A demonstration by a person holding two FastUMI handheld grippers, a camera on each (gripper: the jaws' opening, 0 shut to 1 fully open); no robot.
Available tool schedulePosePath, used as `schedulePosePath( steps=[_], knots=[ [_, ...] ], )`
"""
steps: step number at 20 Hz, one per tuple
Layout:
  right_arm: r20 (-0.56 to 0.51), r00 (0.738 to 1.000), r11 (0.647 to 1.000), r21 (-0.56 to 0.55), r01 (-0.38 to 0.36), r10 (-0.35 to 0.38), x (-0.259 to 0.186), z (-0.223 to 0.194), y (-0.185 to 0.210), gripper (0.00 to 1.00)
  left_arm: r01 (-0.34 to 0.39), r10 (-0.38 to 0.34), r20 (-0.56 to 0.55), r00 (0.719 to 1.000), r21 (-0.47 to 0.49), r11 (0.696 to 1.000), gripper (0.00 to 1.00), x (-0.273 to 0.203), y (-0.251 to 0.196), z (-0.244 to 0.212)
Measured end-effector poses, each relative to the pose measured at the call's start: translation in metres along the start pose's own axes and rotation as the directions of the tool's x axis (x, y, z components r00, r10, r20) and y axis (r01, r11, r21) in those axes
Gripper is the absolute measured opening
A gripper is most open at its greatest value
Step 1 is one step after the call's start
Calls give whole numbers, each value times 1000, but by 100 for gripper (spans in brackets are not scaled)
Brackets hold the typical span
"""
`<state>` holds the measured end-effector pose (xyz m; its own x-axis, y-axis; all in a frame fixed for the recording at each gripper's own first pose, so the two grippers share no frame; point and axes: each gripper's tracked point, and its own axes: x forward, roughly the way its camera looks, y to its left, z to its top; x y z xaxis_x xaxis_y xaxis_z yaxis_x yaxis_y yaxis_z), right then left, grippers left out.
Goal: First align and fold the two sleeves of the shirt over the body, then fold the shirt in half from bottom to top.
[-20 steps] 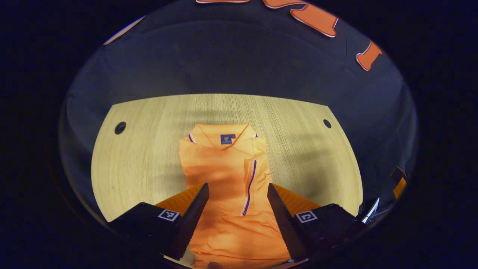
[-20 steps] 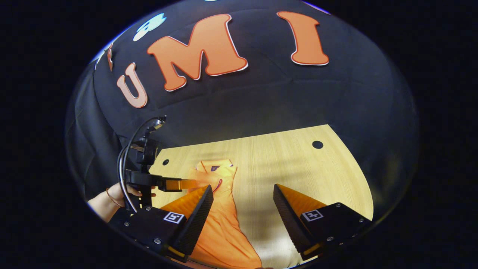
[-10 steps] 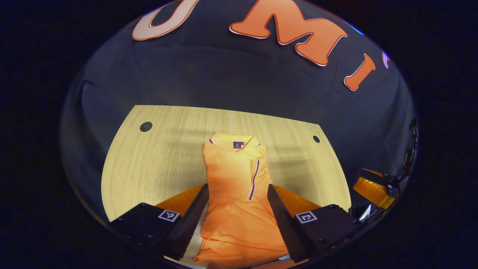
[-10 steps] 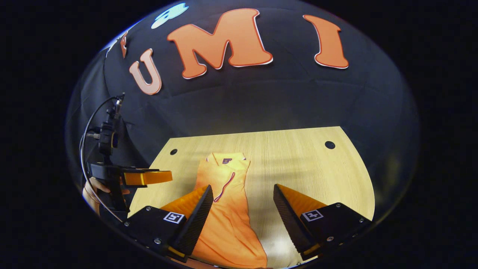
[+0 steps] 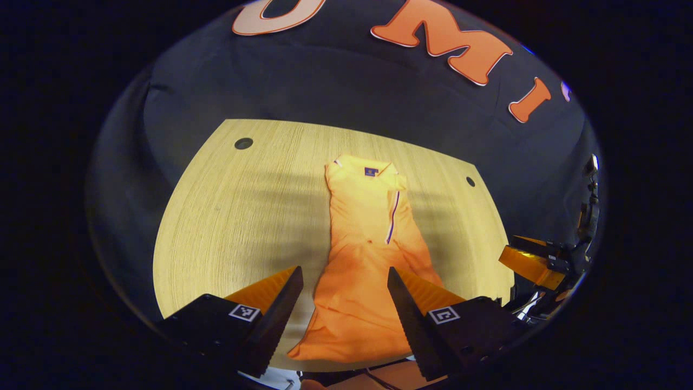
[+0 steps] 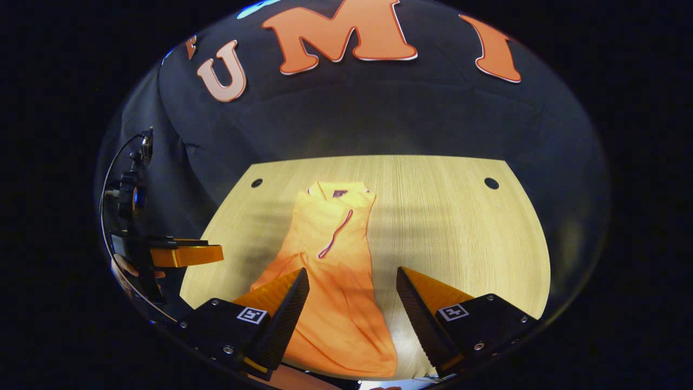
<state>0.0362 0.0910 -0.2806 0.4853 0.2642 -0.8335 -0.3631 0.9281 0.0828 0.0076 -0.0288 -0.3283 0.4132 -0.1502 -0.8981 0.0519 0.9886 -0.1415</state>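
An orange polo shirt [image 5: 363, 254] lies lengthwise on the wooden table [image 5: 227, 216], collar at the far end, hem at the near edge. It forms a narrow strip, with both sleeves folded in over the body. My left gripper [image 5: 344, 272] hovers open above the hem end, touching nothing. The right gripper view shows the same shirt [image 6: 330, 260] with my right gripper [image 6: 352, 272] open above its lower right part. The right gripper [image 5: 533, 262] appears at the left gripper view's right edge. A hand holds the left gripper [image 6: 181, 254] at the right gripper view's left edge.
The table [image 6: 460, 227] has a small round hole near each far corner [image 5: 243, 143] [image 5: 470, 181]. Bare wood lies on both sides of the shirt. Black cloth wall stands behind the table.
Both grippers have drawn back toward the near edge and away from the shirt, staying open. The whole shirt down to its hem has come into view. The shirt itself has not moved.
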Motion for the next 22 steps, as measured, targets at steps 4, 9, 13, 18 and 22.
schedulePosePath(
  steps=[4,9,13,18,22],
  knots=[
    [-101,995,1000,8,13,-12,3,-48,-1,99,-28,25,-75,997,-38,999,97,-3,14,-52],
    [-264,964,1000,4,30,-27,10,-126,-2,99,-78,74,-165,983,-17,997,97,6,25,-113],
    [-386,920,997,-24,70,-74,12,-184,-11,99,-74,69,-274,959,-7,997,97,21,14,-167],
    [-481,868,993,-49,110,-120,17,-228,-25,99,-113,129,-361,924,63,992,97,39,20,-216],
    [-539,831,991,-72,117,-137,21,-254,-32,99,-147,176,-411,895,100,984,97,58,24,-239]
  ],
)
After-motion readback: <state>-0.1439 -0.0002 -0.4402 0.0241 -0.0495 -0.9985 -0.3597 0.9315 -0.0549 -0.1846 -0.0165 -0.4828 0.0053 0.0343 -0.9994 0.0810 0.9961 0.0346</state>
